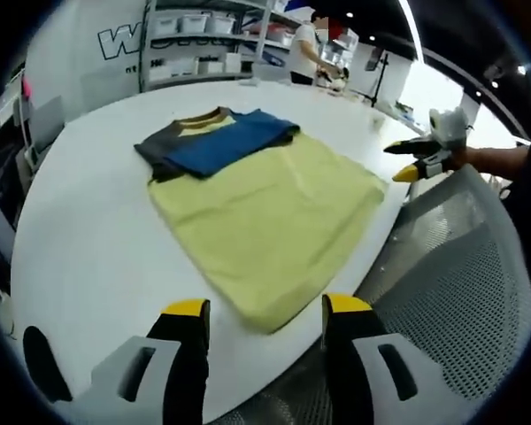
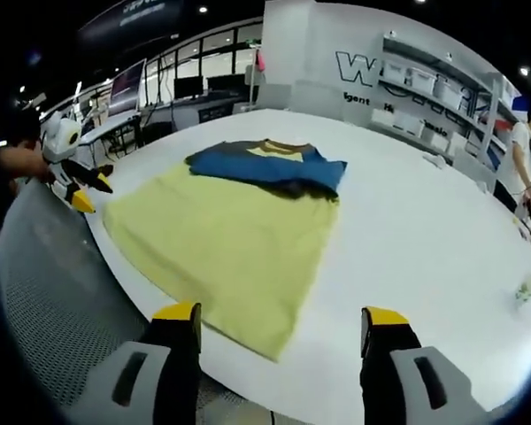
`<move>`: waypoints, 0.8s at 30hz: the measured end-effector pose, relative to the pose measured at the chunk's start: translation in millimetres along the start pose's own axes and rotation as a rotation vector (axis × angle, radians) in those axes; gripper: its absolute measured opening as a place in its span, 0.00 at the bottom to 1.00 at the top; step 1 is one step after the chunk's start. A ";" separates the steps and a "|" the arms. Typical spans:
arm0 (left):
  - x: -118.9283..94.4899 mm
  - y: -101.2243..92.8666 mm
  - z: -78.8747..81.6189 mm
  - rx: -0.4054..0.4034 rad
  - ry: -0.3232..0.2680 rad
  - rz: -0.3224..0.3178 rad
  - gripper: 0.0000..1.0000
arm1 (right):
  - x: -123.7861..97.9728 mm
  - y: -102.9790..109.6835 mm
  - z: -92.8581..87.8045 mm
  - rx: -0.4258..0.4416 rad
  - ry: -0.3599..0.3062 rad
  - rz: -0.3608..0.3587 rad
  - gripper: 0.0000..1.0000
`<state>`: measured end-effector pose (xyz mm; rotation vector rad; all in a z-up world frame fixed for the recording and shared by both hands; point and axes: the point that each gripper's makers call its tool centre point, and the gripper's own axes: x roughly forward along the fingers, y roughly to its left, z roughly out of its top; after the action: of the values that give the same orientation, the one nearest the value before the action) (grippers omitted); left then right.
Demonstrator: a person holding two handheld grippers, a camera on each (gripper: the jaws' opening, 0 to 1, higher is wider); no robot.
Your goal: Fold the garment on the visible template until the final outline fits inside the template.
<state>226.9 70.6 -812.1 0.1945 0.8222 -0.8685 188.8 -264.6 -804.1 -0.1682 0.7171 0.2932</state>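
A yellow T-shirt (image 1: pixel 274 221) lies flat on the white round table (image 1: pixel 97 248), its blue and dark grey sleeves (image 1: pixel 217 142) folded in over the chest near the collar. In the left gripper view my left gripper (image 1: pixel 265 312) is open at the near table edge, just short of the shirt's hem corner. My right gripper (image 1: pixel 422 159), held in a hand, hovers off the table's right edge. The right gripper view has the shirt (image 2: pixel 234 239) ahead of my open right gripper (image 2: pixel 279 320), whose jaws stand over the hem. My left gripper (image 2: pixel 78 190) hangs by the shirt's left corner.
A grey mesh chair (image 1: pixel 460 292) stands against the table edge near both grippers and is seen again as a mesh chair (image 2: pixel 53 301). Shelves with white bins (image 1: pixel 203 40) and a standing person (image 1: pixel 303 53) are beyond the table. A small object (image 2: pixel 524 289) lies at the table's right edge.
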 end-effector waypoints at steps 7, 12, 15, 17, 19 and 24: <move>-0.7 -1.7 -7.7 -0.040 0.024 -0.012 0.37 | -1.7 0.0 -13.7 0.014 0.029 0.004 0.61; -1.2 0.2 -8.2 -0.059 0.028 -0.023 0.34 | 0.6 0.6 -18.0 0.029 0.038 0.008 0.52; -1.0 0.7 -10.4 -0.044 0.043 -0.032 0.33 | 2.9 2.4 -19.6 0.059 0.043 0.015 0.45; -0.5 1.3 -11.1 -0.043 0.049 -0.034 0.30 | 4.6 3.3 -21.4 0.075 0.047 0.018 0.41; 0.1 2.1 -11.9 -0.043 0.051 -0.033 0.29 | 5.9 3.7 -23.2 0.073 0.050 0.013 0.40; 3.3 1.2 -12.0 -0.038 0.047 -0.042 0.26 | 7.5 3.5 -24.4 0.074 0.054 0.009 0.31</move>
<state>222.4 75.1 -822.9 0.1651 0.8884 -0.8898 177.8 -265.9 -827.4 -0.1029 0.7810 0.2715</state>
